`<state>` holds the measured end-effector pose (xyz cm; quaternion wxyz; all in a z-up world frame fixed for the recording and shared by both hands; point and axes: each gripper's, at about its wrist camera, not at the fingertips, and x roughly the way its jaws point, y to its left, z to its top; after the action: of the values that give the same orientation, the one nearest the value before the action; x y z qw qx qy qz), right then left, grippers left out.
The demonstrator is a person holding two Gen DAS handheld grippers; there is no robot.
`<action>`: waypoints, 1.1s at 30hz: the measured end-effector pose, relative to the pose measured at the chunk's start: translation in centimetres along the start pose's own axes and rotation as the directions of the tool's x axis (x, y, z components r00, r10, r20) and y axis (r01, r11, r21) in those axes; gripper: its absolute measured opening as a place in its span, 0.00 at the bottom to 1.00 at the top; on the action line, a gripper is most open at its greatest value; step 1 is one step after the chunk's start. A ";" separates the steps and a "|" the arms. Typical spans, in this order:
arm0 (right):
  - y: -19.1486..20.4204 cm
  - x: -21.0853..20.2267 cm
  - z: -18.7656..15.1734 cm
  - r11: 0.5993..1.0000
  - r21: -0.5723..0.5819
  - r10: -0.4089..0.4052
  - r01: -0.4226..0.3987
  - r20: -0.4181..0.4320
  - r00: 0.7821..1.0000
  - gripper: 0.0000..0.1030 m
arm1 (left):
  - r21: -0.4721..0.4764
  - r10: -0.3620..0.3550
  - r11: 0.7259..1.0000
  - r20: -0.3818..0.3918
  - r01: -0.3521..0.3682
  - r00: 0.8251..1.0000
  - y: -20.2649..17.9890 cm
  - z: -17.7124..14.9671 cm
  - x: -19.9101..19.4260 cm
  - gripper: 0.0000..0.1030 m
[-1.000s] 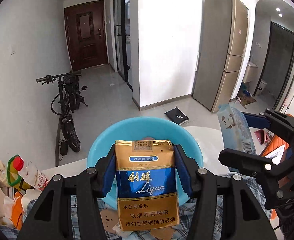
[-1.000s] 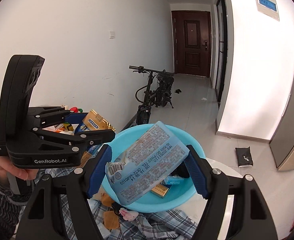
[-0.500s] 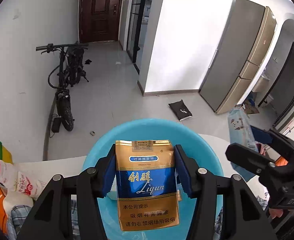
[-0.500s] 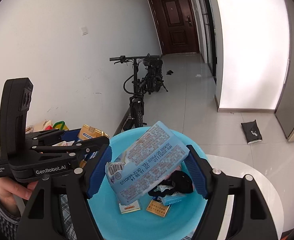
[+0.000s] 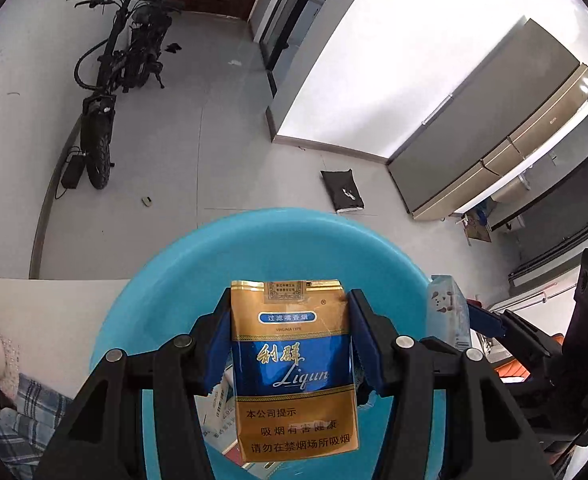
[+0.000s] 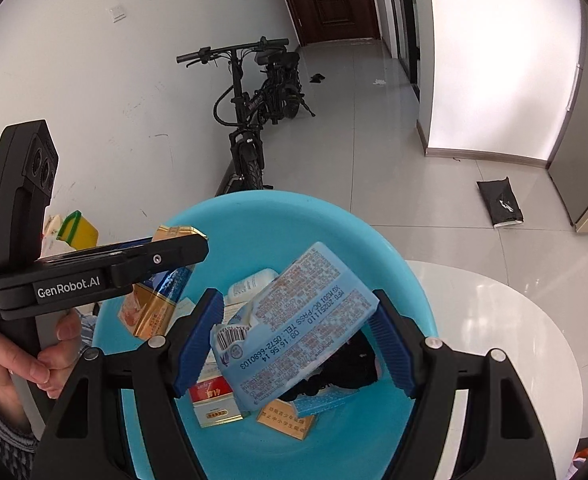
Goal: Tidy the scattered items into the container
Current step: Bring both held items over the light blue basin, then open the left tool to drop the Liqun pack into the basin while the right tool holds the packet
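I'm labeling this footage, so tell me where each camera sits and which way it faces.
Left wrist: on the left gripper, angled down over the blue basin; its fingers clamp the Liqun pack.
Right wrist: on the right gripper, angled down into the basin; its fingers clamp the blue wipes packet; the left hand shows.
Shared: basin, bike, each other's gripper.

Right gripper (image 6: 294, 336) jaws clamped on a pale blue wipes pack (image 6: 294, 332) above the blue basin (image 6: 410, 284).
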<state>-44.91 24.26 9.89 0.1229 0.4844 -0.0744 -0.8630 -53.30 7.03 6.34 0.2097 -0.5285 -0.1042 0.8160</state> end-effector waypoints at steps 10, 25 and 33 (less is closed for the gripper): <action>-0.9 2.5 -0.3 0.999 0.003 -0.045 0.045 -0.070 0.997 0.71 | 0.042 0.093 0.995 -0.028 -0.092 0.995 0.1 -1.0 2.3 0.55; -1.3 2.2 -0.5 0.998 -0.017 -0.060 0.059 -0.068 0.996 0.71 | 0.046 0.159 0.986 0.085 -0.163 0.984 -0.9 0.1 -1.0 0.83; -0.4 2.6 -0.2 0.997 -0.029 -0.072 0.070 -0.068 0.995 0.71 | 0.059 0.174 0.982 0.116 -0.181 0.978 0.5 -1.6 -4.0 0.83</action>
<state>-46.14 23.87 7.56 0.1012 0.5145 -0.0413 -0.8505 -50.54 4.70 8.71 0.1481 -0.4821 -0.0397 0.8626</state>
